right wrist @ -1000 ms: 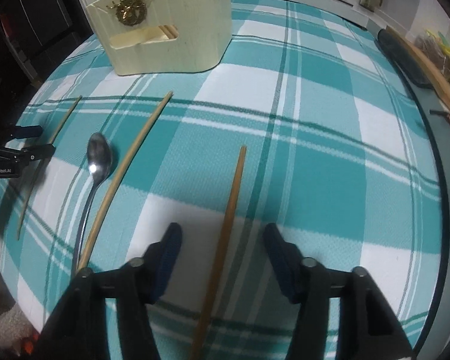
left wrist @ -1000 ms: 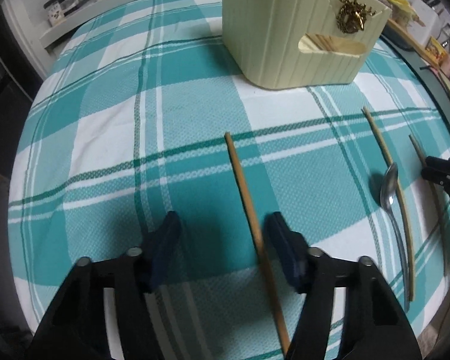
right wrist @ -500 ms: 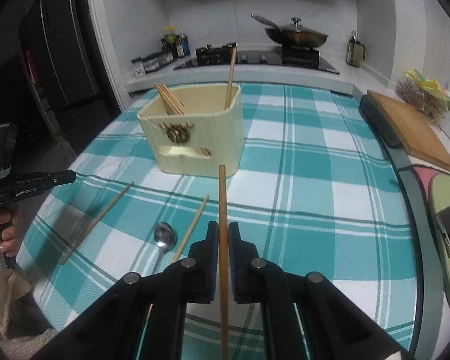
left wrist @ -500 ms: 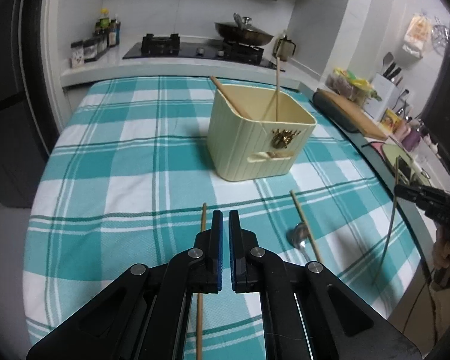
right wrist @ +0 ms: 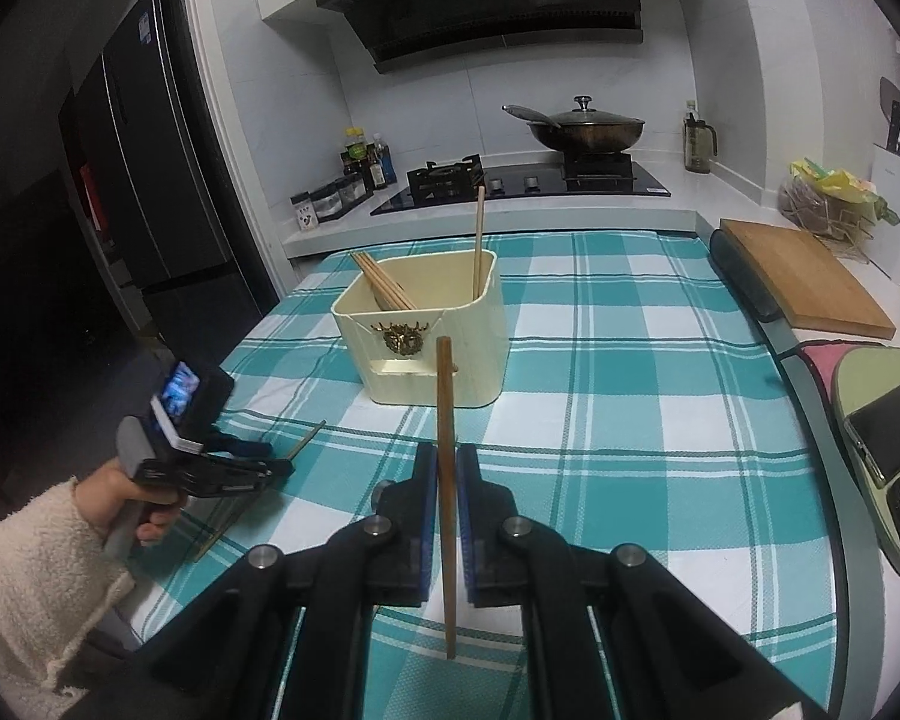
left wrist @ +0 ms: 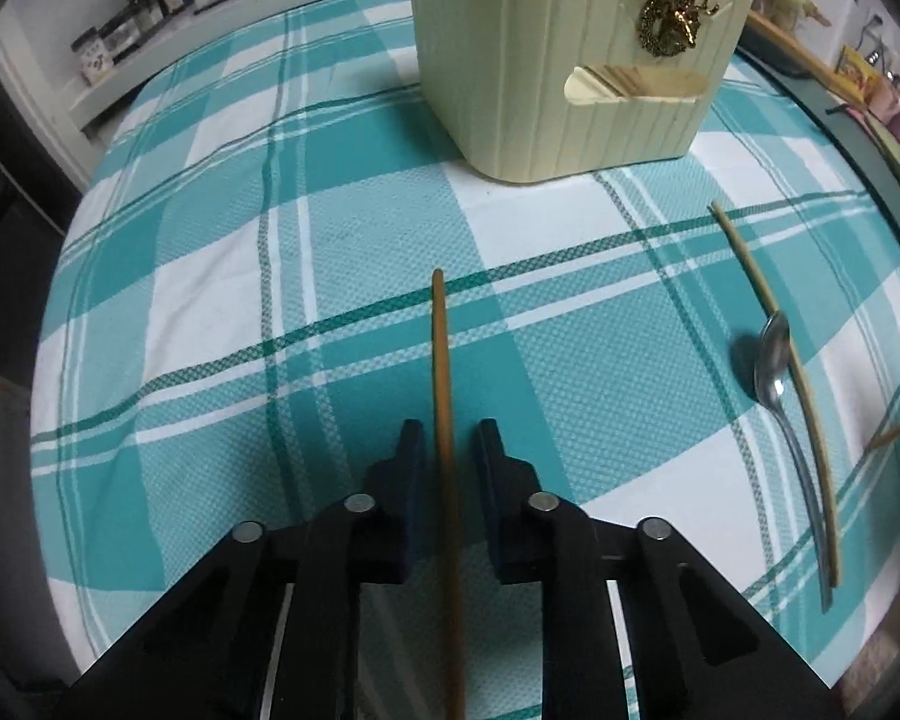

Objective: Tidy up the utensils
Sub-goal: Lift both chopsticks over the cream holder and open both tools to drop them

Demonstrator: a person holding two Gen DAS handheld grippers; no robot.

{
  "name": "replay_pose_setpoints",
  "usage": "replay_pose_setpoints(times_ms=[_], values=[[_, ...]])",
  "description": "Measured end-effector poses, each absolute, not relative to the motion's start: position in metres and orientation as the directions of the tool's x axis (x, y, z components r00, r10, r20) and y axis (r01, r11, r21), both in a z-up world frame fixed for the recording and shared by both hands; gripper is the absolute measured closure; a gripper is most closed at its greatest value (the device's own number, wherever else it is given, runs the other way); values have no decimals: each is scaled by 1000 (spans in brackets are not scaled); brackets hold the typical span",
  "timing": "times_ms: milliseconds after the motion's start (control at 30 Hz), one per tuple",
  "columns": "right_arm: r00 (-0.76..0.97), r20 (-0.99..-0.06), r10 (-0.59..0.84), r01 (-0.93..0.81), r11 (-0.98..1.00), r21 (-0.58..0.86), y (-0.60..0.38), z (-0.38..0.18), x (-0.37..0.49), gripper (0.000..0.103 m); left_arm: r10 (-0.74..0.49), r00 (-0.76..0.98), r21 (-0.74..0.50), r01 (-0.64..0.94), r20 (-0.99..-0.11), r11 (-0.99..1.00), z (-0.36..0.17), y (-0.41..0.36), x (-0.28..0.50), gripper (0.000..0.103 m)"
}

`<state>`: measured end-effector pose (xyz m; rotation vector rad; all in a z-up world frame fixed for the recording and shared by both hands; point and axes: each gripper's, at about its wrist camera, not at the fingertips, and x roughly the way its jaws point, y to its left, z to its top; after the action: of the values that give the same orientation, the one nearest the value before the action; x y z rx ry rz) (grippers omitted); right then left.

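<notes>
- Chopsticks are split between the cream holder (right wrist: 471,354) and the checked cloth of the table (left wrist: 210,300); we see a bundle (right wrist: 384,283) leaning in the holder's left part and a single stick (right wrist: 479,240) standing at its right.
- Our right tool (right wrist: 446,471) is clenched on the dark chopstick (right wrist: 444,396), pads pressed to both its sides. The stick is raised off the table, its far tip in line with the holder's front.
- Our left tool (left wrist: 448,438) points steeply down at the table. Its jaws are opening and stand apart either side of the pale chopstick (left wrist: 441,360), a gap on each side, so nothing is grasped.
- That pale chopstick lies flat on the cloth, short of the holder and well apart from it.
- Off to the right in the left wrist view, a metal spoon (left wrist: 774,360) lies beside a curved chopstick (left wrist: 750,264), the two touching or nearly so.
- From the right wrist view we see the left tool with a hand (right wrist: 144,510) on its handle, low over the table's left edge.
</notes>
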<state>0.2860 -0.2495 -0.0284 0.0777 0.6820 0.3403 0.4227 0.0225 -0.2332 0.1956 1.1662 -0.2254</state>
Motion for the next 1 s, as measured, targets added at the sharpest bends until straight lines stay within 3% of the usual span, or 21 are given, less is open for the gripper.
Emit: replay_pose_setpoints(times_ms=[200, 367, 500, 800, 1000], values=[[743, -578, 338, -295, 940, 170, -250, -17, 274, 96, -125, 451, 1, 268, -884, 963, -218, 24, 409, 100], [769, -545, 335, -292, 942, 166, -253, -6, 271, 96, -277, 603, -151, 252, -748, 956, -156, 45, 372, 100], [776, -535, 334, -296, 942, 158, -253, 0, 277, 96, -331, 694, -186, 279, -640, 942, -107, 52, 345, 100], [792, -524, 314, -294, 948, 124, -243, 22, 313, 96, -357, 813, -218, 286, -461, 933, -22, 59, 350, 100], [861, -409, 303, -317, 948, 35, -218, 80, 354, 96, -319, 883, -179, 272, -345, 946, 41, 38, 398, 100]])
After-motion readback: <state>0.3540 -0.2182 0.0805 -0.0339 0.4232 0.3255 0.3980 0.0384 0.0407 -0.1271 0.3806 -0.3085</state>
